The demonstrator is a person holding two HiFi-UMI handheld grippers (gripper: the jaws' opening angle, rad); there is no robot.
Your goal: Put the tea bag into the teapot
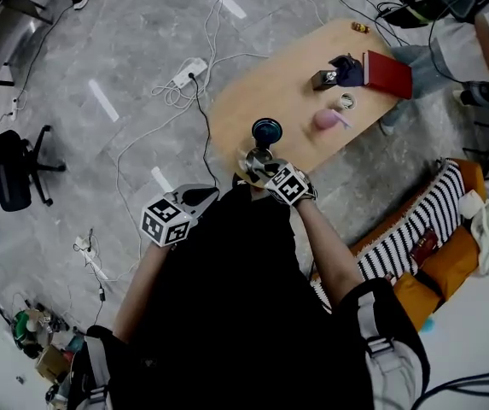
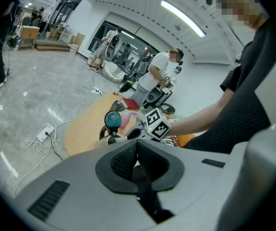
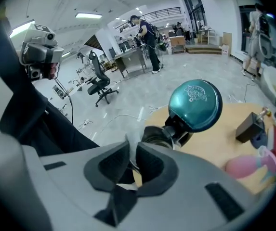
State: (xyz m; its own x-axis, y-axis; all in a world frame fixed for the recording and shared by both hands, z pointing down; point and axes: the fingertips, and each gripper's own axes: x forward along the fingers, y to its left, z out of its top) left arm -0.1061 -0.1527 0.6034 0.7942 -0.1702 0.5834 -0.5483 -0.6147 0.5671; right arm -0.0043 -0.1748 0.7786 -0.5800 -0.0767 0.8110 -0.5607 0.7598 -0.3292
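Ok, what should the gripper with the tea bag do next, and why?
Probably lower the right gripper a little, toward the teapot's open mouth. Its jaws pinch the pale tea bag, the teal lid is tipped up out of the way, and the opening sits just beyond the jaws, so the bag is not inside yet.

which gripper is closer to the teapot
Right. The right gripper sits right by the teapot at the near edge of the table; the left gripper is farther back, short of it.
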